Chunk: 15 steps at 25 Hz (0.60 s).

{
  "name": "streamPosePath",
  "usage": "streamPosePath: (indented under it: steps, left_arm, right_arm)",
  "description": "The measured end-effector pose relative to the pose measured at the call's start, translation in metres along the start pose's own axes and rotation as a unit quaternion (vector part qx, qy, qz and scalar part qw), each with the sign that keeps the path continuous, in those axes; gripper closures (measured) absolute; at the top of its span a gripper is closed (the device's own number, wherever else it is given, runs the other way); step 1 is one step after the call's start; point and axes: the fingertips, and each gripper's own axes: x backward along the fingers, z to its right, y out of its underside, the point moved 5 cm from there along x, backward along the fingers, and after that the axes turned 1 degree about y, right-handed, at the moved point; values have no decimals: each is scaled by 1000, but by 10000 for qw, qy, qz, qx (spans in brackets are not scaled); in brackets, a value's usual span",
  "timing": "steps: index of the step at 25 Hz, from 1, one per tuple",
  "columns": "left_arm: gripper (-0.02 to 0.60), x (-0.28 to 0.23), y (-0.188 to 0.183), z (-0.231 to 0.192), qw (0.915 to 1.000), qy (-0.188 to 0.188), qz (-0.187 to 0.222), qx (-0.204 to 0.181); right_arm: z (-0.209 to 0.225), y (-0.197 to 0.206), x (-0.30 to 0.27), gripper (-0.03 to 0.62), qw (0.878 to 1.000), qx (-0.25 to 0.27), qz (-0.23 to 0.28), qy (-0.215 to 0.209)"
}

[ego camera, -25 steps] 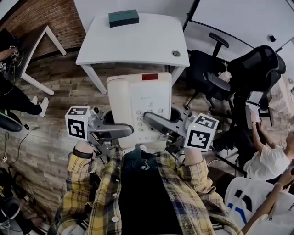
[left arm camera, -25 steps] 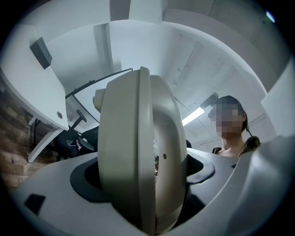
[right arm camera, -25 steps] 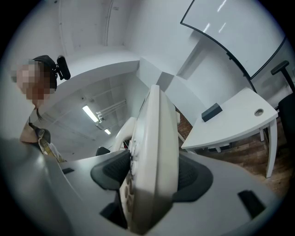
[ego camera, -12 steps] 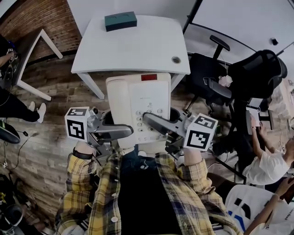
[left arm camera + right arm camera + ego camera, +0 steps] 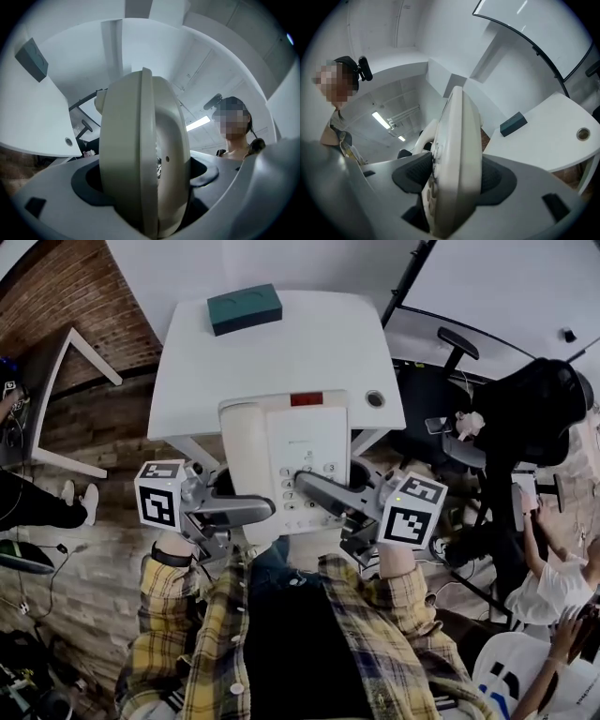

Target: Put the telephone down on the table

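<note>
Left gripper is clamped on the handset side of the cream telephone and right gripper is pinching its keypad edge, so it's held up by the white counter's near edge. Underside's hidden from me. Smooth plastic, red strip up top. Dark green box sits on the counter's far corner.

Below me I see a pale wood-plank floor, with a red brick wall at the upper left. A white rectangular table stands ahead by a white wall. Black office chairs crowd its right side, and strip lights glow overhead.
</note>
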Motion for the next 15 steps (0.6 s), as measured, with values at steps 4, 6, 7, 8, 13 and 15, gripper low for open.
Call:
streamPosePath:
  steps: [4, 6, 7, 8, 13, 15]
  left_arm:
    - [150, 14, -33, -22, 10000, 44, -52, 7]
    - [150, 17, -42, -29, 9999, 65, -86, 1]
    - [150, 17, -46, -32, 9999, 74, -107, -8]
    - [150, 18, -50, -35, 9999, 84, -126, -13]
    - [150, 32, -78, -60, 9995, 180, -225, 107]
    - [150, 37, -88, -69, 9992, 223, -280, 149]
  right_arm:
    - [18, -19, -30, 324, 10000, 6, 46, 50]
    - [24, -25, -38, 324, 9999, 19, 76, 72]
    - [26, -27, -40, 324, 9999, 26, 95, 80]
    - [29, -30, -43, 324, 9999, 29, 110, 91]
    - [48, -44, -70, 324, 9996, -46, 155, 251]
    - [55, -49, -80, 324, 9993, -71, 167, 325]
